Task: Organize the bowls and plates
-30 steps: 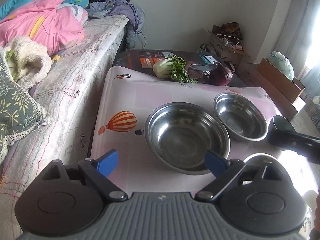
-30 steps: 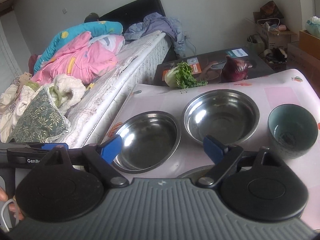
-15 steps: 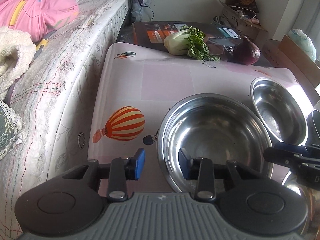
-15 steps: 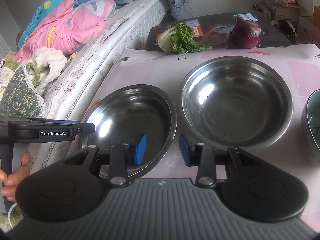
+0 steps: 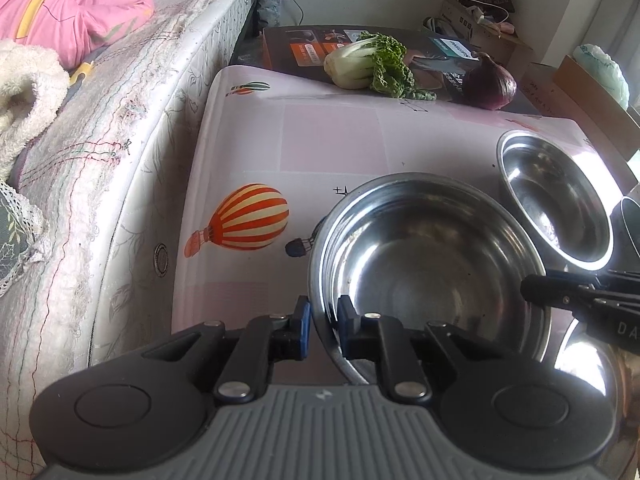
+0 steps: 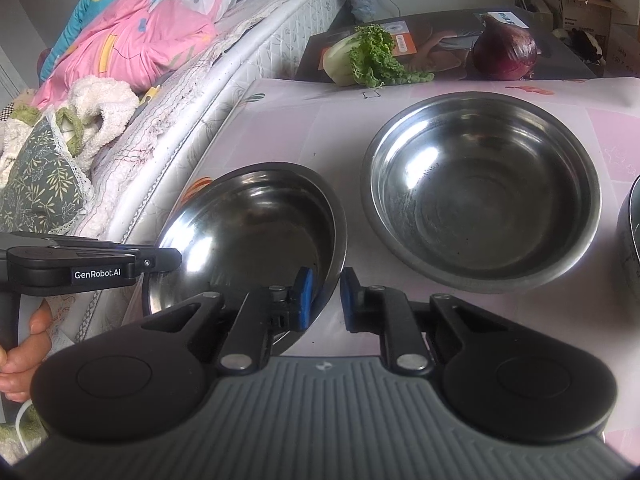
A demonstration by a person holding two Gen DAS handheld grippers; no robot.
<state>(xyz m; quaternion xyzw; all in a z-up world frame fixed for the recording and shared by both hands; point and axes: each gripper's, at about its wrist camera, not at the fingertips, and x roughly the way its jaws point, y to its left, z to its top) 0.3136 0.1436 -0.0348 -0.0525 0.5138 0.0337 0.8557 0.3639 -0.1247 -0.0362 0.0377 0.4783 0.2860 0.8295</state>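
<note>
Both grippers have just been closing, and each now pinches the rim of the same steel bowl: my left gripper point(image 5: 323, 326) has its blue pads either side of the near-left rim of the wide steel bowl point(image 5: 428, 272), and my right gripper point(image 6: 323, 294) clamps the right rim of that bowl, which looks tilted in the right wrist view point(image 6: 256, 232). I count three steel vessels for certain: the gripped one, a second steel bowl point(image 6: 482, 188) at about one o'clock from it in the right view and just apart from it, and a third shiny steel piece point(image 5: 592, 364) at the lower right edge of the left view, only partly visible. One dark ceramic bowl point(image 6: 631, 236) shows at three o'clock, cut off by the frame. All sit on one table under a pink balloon-print cloth point(image 5: 320, 148). At twelve o'clock, at the far edge, lie one leafy green cabbage point(image 6: 360, 60) and one red onion point(image 6: 505, 54), well apart from the bowls. One bed point(image 5: 132, 92) with pink bedding runs along the nine o'clock side. I see one hand point(image 6: 20, 352), the left, on the left gripper's handle.
</note>
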